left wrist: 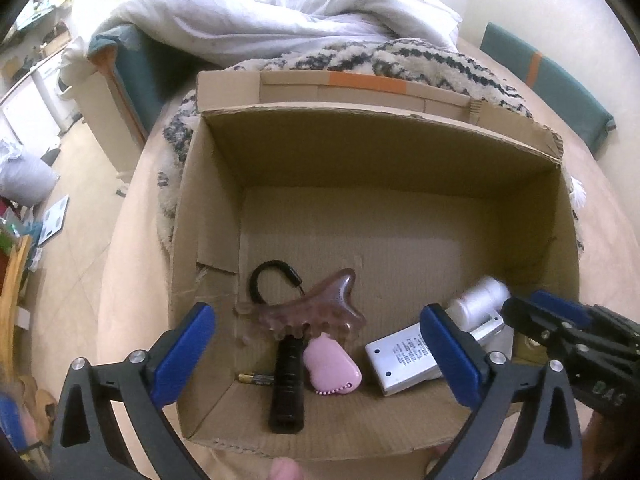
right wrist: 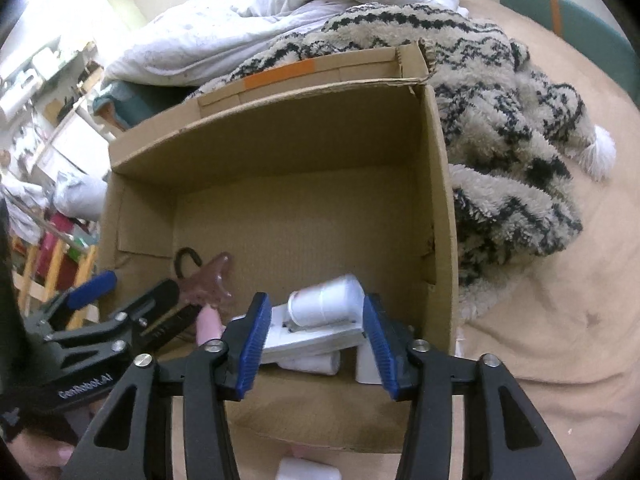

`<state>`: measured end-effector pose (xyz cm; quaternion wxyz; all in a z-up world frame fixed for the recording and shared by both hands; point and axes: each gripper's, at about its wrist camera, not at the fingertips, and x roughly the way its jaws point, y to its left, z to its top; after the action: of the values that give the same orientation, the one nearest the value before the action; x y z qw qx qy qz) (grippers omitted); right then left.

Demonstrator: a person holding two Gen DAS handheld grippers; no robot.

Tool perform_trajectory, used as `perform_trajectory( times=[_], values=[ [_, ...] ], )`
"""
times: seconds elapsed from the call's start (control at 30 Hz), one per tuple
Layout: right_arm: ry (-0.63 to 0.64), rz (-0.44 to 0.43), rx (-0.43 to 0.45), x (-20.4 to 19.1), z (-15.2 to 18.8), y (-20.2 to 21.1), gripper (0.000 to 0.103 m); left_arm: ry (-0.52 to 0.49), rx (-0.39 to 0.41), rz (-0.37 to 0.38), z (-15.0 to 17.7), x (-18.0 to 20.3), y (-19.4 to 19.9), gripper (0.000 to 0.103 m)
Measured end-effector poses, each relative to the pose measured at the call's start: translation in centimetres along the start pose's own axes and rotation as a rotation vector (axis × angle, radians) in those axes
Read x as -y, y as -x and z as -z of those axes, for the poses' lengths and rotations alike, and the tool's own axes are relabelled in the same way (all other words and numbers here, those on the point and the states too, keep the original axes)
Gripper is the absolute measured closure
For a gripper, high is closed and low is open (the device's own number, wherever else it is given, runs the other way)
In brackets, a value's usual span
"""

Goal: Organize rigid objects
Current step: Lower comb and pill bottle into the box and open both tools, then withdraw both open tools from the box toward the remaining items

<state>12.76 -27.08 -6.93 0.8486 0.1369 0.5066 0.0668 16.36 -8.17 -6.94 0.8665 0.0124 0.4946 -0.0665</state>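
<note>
An open cardboard box (left wrist: 380,152) sits on a bed. Along its near wall lie a brown translucent comb-shaped tool (left wrist: 320,308), a black hooked handle (left wrist: 286,384), a pink pebble-shaped item (left wrist: 332,366), a small battery (left wrist: 256,379), a flat white device (left wrist: 404,360) and a white bottle (left wrist: 480,300). My left gripper (left wrist: 316,316) hangs open and wide over the near left items, holding nothing. In the right wrist view my right gripper (right wrist: 316,300) stands open above the white bottle (right wrist: 326,304), which rests on the white device (right wrist: 312,336); the pads do not press on it.
A fluffy black-and-cream blanket (right wrist: 508,152) lies against the box's far and right sides, with a white duvet (left wrist: 280,12) behind. Another white object (right wrist: 308,470) lies outside the box's near wall. The far half of the box floor (left wrist: 400,232) is bare. The bed's edge drops to the floor at the left.
</note>
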Motion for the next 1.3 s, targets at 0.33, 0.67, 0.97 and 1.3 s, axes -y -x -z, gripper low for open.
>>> perform_trajectory(
  times=[0.33, 0.67, 0.97, 1.3],
  values=[
    [-0.021, -0.030, 0.032, 0.2, -0.2, 0.8, 0.017, 0.017, -0.012, 0.015, 0.1, -0.3, 0.2, 0.001],
    [-0.038, -0.040, 0.051, 0.2, 0.0, 1.8, 0.017, -0.004, 0.020, 0.007, 0.6, -0.4, 2.2, 0.001],
    [-0.059, -0.033, 0.079, 0.7, 0.8, 3.3, 0.017, -0.001, 0.021, -0.039, 1.9, -1.3, 3.9, 0.001],
    [-0.055, -0.019, 0.091, 0.8, 2.0, 5.0, 0.018, 0.020, 0.003, -0.054, 4.1, -2.9, 5.6, 0.001]
  ],
)
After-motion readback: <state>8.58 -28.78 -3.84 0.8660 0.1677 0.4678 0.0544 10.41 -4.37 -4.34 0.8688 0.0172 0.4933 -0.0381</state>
